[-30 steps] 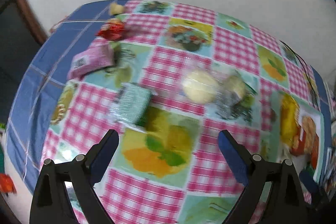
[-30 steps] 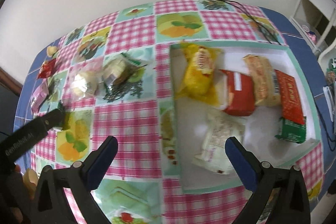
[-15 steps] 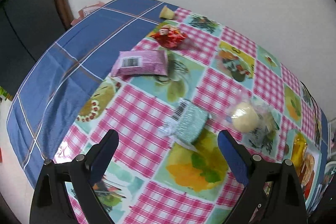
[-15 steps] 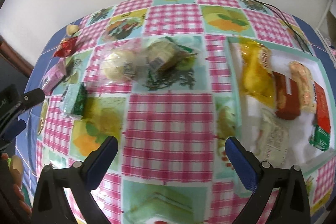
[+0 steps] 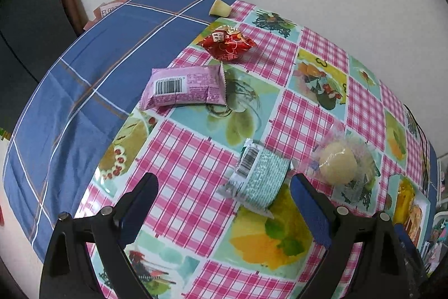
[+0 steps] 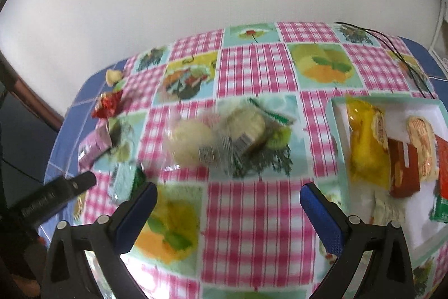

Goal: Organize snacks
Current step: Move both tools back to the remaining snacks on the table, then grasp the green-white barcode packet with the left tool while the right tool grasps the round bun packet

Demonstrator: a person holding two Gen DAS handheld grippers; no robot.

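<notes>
Left gripper (image 5: 222, 192) is hanging over the table with jaws spread wide and nothing between the blue pads (image 5: 306, 205); the teal packet (image 5: 259, 177) is lying flat on the tablecloth (image 5: 184, 164) just ahead of the right-hand pad, apart from it. Right gripper (image 6: 228, 203) is likewise standing wide apart and gripping nothing, hovering over pink check cloth. Working outward in the left wrist view: a round pale bun in clear wrap (image 5: 338, 164) is sitting just right of the teal packet; a pink packet (image 5: 184, 87) with its barcode up is lying farther off at the edge of the patterned cloth, a red crinkled wrapper (image 5: 228, 44) beyond it, and a small pale yellow piece (image 5: 220, 7) on the blue cloth (image 5: 84, 80) near the wall. The right wrist view is blurring, but two clear-wrapped buns (image 6: 218, 135) are showing side by side, touching, ahead of the open pads. To their right the white tray (image 6: 337, 125) is holding a yellow packet (image 6: 364, 142), a red box (image 6: 403, 170), a tan cracker pack (image 6: 421, 147) and a pale packet (image 6: 383, 209); a red and green packet (image 6: 441, 187) is at the frame edge. The left gripper's black finger is entering at lower left, beside the teal packet
</notes>
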